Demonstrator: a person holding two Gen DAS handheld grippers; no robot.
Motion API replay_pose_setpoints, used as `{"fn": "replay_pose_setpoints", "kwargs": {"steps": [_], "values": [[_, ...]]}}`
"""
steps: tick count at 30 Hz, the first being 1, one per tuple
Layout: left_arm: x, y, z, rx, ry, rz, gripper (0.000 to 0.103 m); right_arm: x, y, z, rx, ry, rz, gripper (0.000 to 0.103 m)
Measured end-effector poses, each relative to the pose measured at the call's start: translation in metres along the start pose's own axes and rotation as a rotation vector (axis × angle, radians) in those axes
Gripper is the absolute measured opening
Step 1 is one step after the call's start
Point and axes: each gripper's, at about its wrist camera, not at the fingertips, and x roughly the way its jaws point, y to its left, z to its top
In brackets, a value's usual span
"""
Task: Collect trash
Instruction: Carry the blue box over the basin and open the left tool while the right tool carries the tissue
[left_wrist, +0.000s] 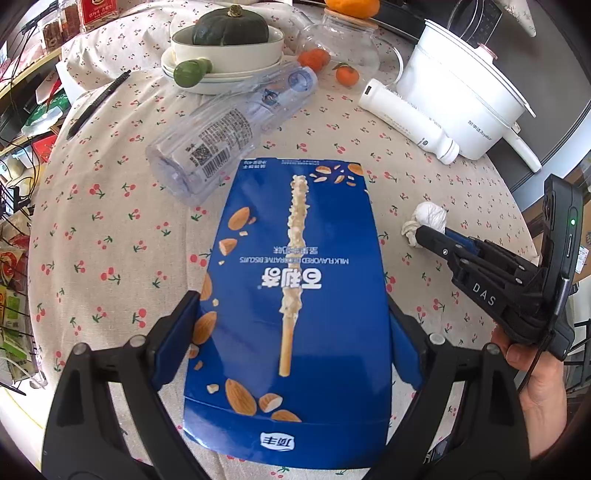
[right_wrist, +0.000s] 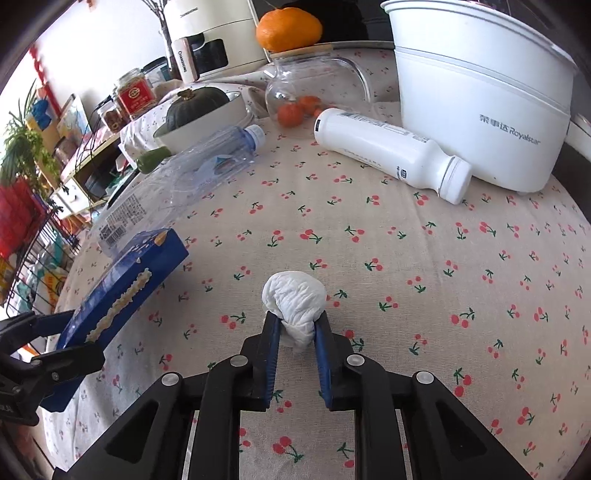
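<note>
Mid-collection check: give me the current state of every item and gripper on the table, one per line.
left gripper: jaws wide, clamped on the blue biscuit box
blue biscuit box: closed, held tilted
right gripper: shut on the crumpled tissue
crumpled tissue: balled up, pinched
clear plastic bottle: empty, capped, lying on its side
white bottle: capped, lying on its side
white cooking pot: upright

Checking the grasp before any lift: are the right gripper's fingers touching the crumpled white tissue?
Touching. The right wrist view shows the right gripper with both blue pads pressed against the crumpled tissue, pinching its lower part.
</note>
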Motion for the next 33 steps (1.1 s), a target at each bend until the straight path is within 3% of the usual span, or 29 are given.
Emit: {"fn": "replay_pose_setpoints", "kwargs": {"steps": [10, 16, 23, 33], "values": [[-0.020, -0.019, -0.001, 0.043, -0.063, -0.002, 0.091, -0.051, 0.003, -0.005, -0.055, -0.007, -0.034, 0.018], [-0.038, -0.040, -0.014, 0.056, -0.100, -0.072, 0.091, -0.099, -0.020, -0.019, -0.050, -0.019, -0.063, 0.018], [-0.052, -0.089, -0.032, 0.150, -0.124, -0.170, 0.091, -0.155, -0.059, -0.052, 0.004, -0.017, -0.114, 0.018], [-0.047, -0.162, -0.062, 0.336, -0.052, -0.275, 0.091, -0.214, -0.113, -0.103, 0.116, 0.002, -0.228, 0.018]]}}
